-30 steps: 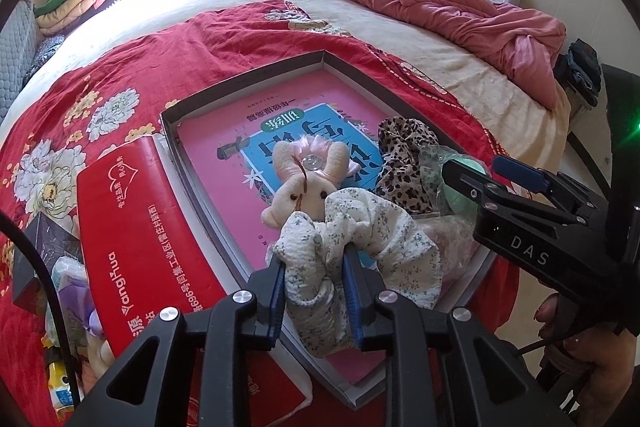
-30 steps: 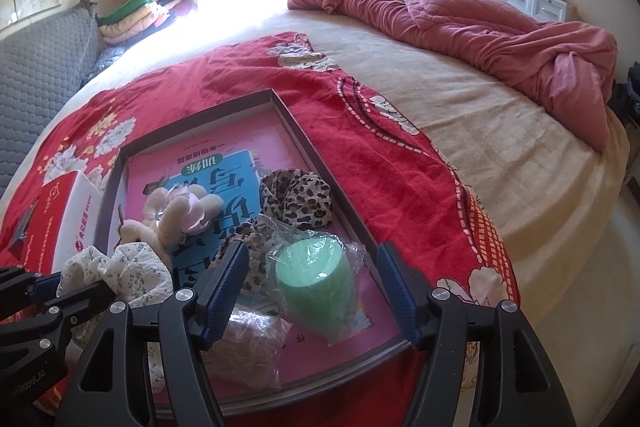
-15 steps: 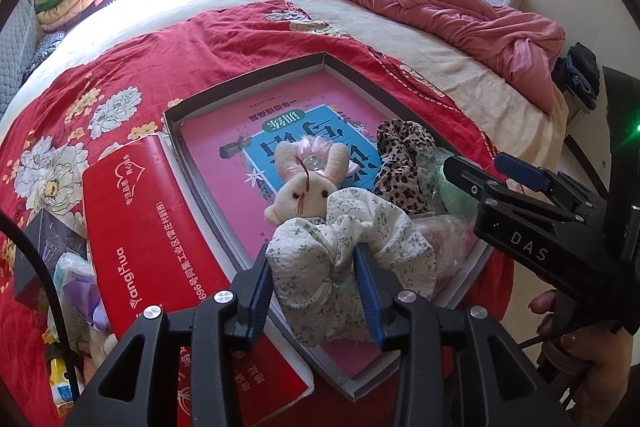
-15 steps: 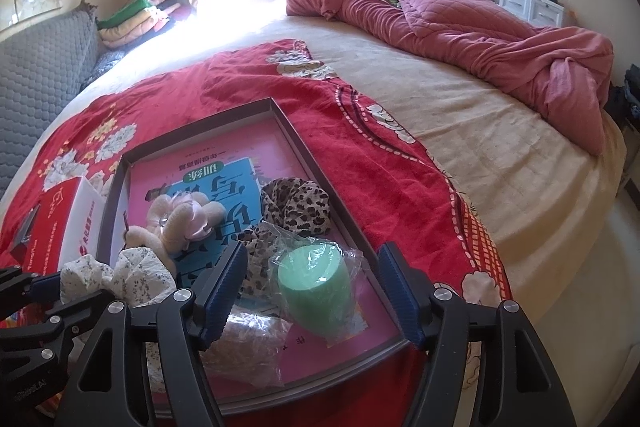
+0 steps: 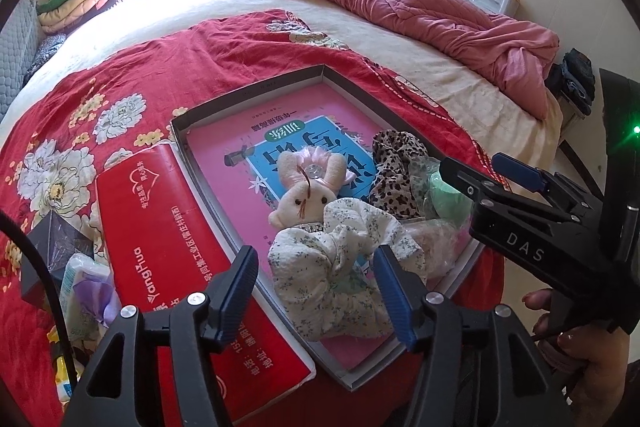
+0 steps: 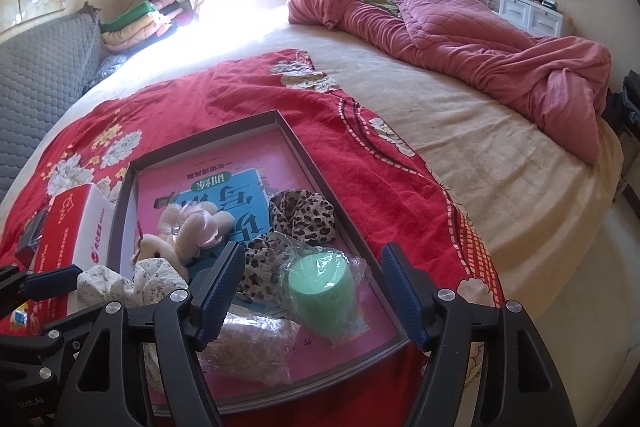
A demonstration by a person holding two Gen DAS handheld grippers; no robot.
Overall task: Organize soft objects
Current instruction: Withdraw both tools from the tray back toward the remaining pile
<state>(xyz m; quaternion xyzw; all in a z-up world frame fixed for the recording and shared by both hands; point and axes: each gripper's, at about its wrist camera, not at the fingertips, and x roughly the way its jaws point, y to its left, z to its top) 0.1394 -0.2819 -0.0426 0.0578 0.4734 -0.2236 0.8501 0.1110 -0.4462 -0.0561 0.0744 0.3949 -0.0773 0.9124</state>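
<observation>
Flowery scrunchie [image 5: 340,267], mid-bottom of left view: thin crinkly cloth, matt. Bunny toy [image 5: 304,191] above it: soft fuzzy plush. Spotty scrunchie [image 6: 304,217], middle of right view: smooth cloth. Green cup [image 6: 322,293] w/ shiny clear plastic wrap. Tray [image 5: 256,87]: matt grey card. Red box [image 5: 160,227] at left: glossy paper. Gripper pads [image 5: 394,293]: ribbed blue rubber.

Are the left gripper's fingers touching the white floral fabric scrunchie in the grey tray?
Apart. In the left wrist view, the left gripper is opening; tray floor shows between both blue fingers and the white floral scrunchie between them.
</observation>
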